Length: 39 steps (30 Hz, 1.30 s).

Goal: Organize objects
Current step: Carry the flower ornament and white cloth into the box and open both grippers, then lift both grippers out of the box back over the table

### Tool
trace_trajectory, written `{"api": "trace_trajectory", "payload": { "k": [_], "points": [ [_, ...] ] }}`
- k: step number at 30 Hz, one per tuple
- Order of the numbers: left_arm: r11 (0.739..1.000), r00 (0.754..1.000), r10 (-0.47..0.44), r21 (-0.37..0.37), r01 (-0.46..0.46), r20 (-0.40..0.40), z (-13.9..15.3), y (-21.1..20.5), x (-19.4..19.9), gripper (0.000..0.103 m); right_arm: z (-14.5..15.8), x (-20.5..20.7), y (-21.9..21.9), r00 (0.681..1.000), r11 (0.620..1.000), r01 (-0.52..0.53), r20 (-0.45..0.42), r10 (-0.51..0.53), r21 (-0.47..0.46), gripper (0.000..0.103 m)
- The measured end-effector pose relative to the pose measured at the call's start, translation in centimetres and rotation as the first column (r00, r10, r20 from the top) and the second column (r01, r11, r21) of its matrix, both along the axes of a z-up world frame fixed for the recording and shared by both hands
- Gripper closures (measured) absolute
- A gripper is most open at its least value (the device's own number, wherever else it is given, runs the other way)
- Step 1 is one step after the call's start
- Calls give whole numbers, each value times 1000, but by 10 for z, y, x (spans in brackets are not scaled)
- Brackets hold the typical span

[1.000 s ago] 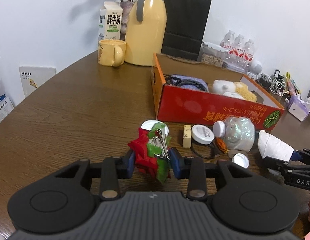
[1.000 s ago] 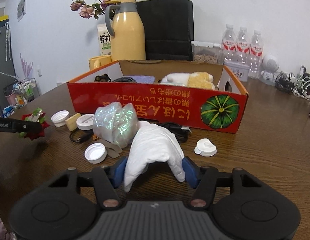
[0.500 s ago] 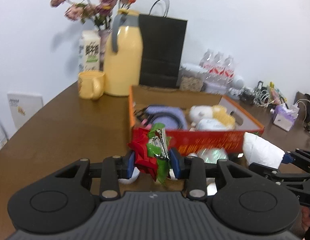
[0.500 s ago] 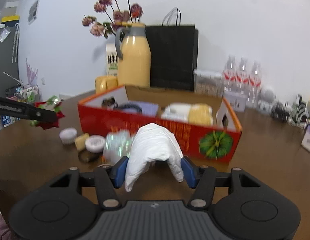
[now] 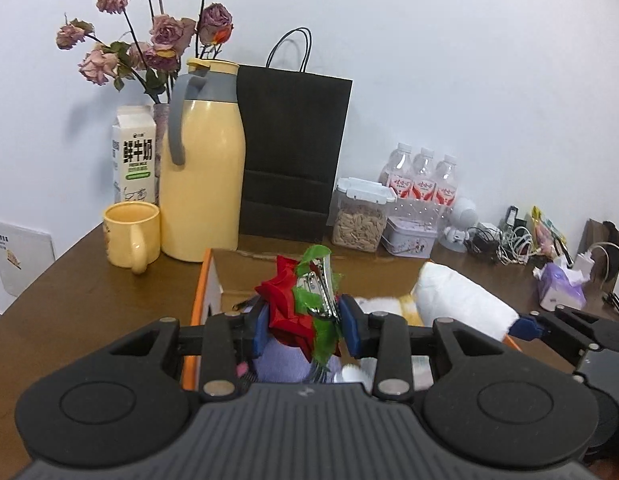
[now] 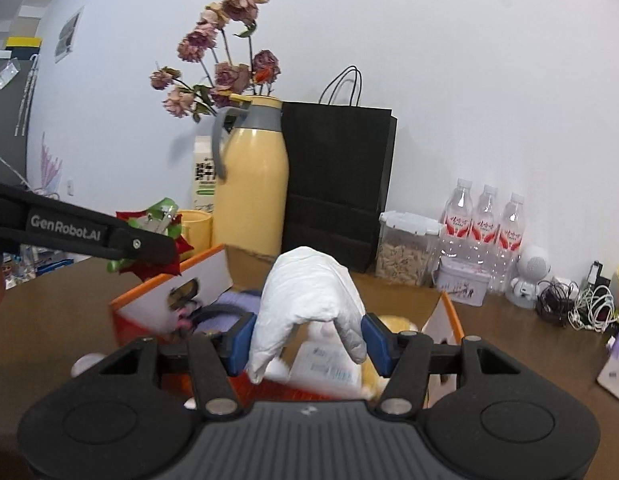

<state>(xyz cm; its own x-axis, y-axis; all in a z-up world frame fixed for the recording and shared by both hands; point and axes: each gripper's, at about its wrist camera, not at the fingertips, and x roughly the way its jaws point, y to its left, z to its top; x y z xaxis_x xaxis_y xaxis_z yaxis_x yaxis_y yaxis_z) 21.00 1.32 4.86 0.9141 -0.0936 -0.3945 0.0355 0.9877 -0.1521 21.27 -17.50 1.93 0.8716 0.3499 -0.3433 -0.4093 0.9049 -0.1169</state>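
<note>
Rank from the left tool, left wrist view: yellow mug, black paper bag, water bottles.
1. yellow mug, front left, beside the box
2. black paper bag, centre, behind the box
3. water bottles, back right, by the wall

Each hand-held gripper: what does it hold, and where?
Left hand-held gripper: red flower clip, pinched at its middle. Right hand-held gripper: white glove, pinched across its lower part.

White glove (image 6: 309, 296) in right gripper (image 6: 307, 340)

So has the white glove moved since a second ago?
Yes. The right gripper has lifted the glove from the table to above the open box.
</note>
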Motion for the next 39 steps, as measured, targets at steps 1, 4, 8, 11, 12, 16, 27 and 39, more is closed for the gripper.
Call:
{"api": "trace_trajectory", "payload": {
  "k": [1, 4, 8, 11, 12, 16, 27, 39],
  "points": [
    [1000, 1000, 5, -1, -5, -1, 0, -1, 7, 66, 1, 10, 2, 1000, 1000, 7, -1, -7, -3, 47],
    [999, 999, 33, -14, -33, -13, -3, -3, 31, 66, -1, 41, 9, 999, 999, 36, -8, -36, -14, 47],
    [998, 997, 60, -13, -61, -49, -12, -5, 61, 66, -9, 76, 16, 996, 996, 82, -15, -83, -34, 47],
    [997, 994, 75, -19, -77, -85, -21, -5, 81, 66, -18, 101, 17, 993, 994, 106, -54, -107, -30, 47],
    [997, 992, 75, -21, -78, -100, -25, -5, 87, 66, -22, 108, 16, 991, 993, 113, -67, -114, -24, 47],
    [998, 987, 68, -7, -70, -143, -41, -5, 97, 66, -36, 118, 10, 987, 991, 134, -92, -134, -10, 46],
    [995, 990, 95, 32, -92, -102, -46, -8, 89, 21, -43, 110, 5, 984, 993, 117, -134, -116, 2, 17],
    [990, 990, 135, 56, -133, -39, -37, -11, 78, 0, -36, 97, -3, 983, 991, 127, -139, -121, 34, 0]
  ]
}}
